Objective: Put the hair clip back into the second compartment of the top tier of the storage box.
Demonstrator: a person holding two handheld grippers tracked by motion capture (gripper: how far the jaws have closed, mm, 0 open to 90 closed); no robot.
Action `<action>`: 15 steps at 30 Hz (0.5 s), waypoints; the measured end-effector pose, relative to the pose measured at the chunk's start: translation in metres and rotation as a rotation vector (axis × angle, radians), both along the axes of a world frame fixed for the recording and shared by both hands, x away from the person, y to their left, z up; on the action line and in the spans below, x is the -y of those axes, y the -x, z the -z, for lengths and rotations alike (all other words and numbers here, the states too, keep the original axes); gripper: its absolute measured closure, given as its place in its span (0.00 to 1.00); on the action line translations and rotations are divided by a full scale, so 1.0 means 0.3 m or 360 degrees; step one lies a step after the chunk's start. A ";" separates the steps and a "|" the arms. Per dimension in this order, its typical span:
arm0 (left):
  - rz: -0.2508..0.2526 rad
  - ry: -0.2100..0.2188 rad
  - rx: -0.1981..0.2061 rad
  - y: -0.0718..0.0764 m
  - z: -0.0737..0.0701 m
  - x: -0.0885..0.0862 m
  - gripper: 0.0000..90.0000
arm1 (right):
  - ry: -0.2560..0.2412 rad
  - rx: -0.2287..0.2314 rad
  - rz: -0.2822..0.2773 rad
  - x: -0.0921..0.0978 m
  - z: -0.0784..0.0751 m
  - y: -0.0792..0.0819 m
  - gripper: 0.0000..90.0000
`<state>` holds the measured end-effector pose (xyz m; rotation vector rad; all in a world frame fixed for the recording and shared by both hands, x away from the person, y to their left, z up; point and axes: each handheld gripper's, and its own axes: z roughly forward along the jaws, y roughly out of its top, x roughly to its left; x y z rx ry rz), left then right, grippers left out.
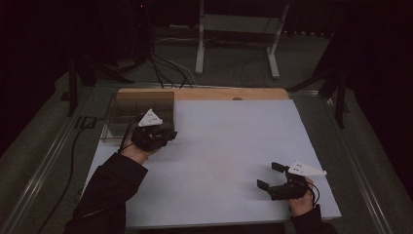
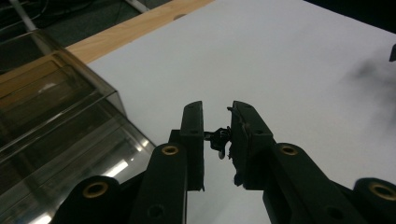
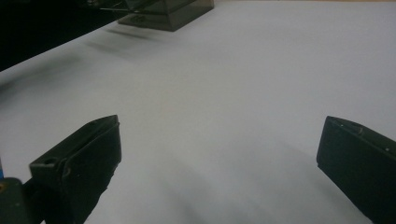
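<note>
We have a small dark metal part (image 2: 219, 140) pinched between the nearly closed jaws of our left gripper (image 1: 168, 133), which hovers just beside the near right corner of the clear smoky plastic compartment box (image 1: 117, 122). That box is our landmark: it sits at the far left of the white table sheet (image 1: 219, 146), its open top to the left of the jaws in the left gripper view, so the part lies only a short swing away from the nearest compartment. What the part is we cannot tell; it is too small and dark. Our right gripper (image 1: 270, 176) rests well apart from the box, at the near right, jaws wide apart and empty. The left hand is clearly the nearer one.
</note>
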<state>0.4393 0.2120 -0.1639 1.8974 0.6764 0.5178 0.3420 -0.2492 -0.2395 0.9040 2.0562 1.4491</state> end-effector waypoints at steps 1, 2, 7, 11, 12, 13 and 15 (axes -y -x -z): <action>-0.0003 -0.0007 -0.0004 -0.001 0.000 -0.006 0.85 | -0.0002 -0.0002 -0.0003 0.000 0.000 0.000 0.00; -0.0006 -0.0001 -0.0005 -0.002 0.002 -0.009 0.85 | 0.0000 -0.0001 -0.0003 -0.001 0.000 0.000 0.00; -0.0039 0.0002 -0.0011 -0.008 0.005 -0.039 0.85 | -0.0003 0.0000 -0.0001 0.000 -0.001 0.001 0.00; -0.0076 0.0019 -0.0016 -0.013 0.008 -0.073 0.85 | -0.0006 -0.0004 0.0003 0.001 0.000 0.000 0.00; -0.0082 0.0029 -0.0021 -0.015 0.009 -0.081 0.85 | -0.0004 -0.0006 0.0004 0.000 0.001 0.000 0.00; -0.0098 0.0025 -0.0018 -0.015 0.009 -0.091 0.85 | -0.0003 -0.0008 0.0004 0.000 0.001 0.000 0.00; -0.0116 0.0043 -0.0019 -0.017 0.010 -0.107 0.85 | -0.0002 -0.0006 0.0004 -0.001 0.001 -0.001 0.00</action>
